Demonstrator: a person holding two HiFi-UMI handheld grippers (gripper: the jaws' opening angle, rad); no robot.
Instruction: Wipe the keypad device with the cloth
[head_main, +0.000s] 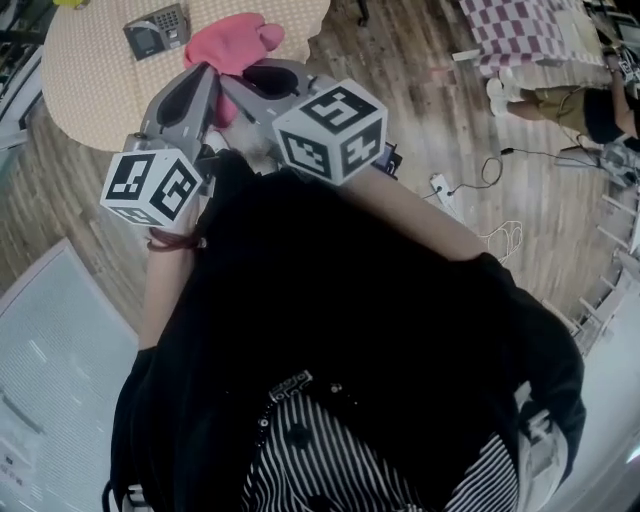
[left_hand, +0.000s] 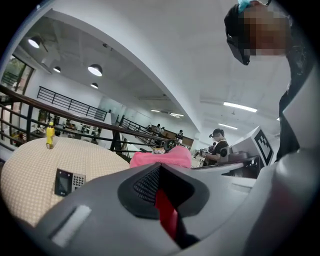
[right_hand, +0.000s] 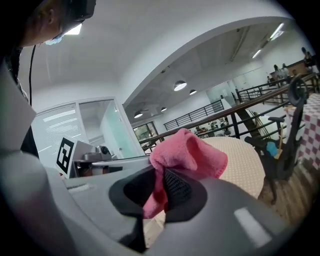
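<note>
Wipe not yet begun: the keypad device (head_main: 157, 32) lies face up on the round table (head_main: 90, 80), untouched. The pink cloth (head_main: 235, 45) hangs bunched in the air just to the right of the device and clear of it. Your right gripper (right_hand: 161, 192) is clamped firmly on a fold of that cloth. Your left gripper (left_hand: 162, 200), nearer the device, has its jaws nearly together on a reddish strip that looks like another fold of the same cloth.

To do this step well, you likely want one broad pad of cloth hanging free, lowered flat onto the device's screen and keys. The device looks light and may slide, so consider freeing the left gripper to brace the device's near edge while the right makes short, gentle strokes.
</note>
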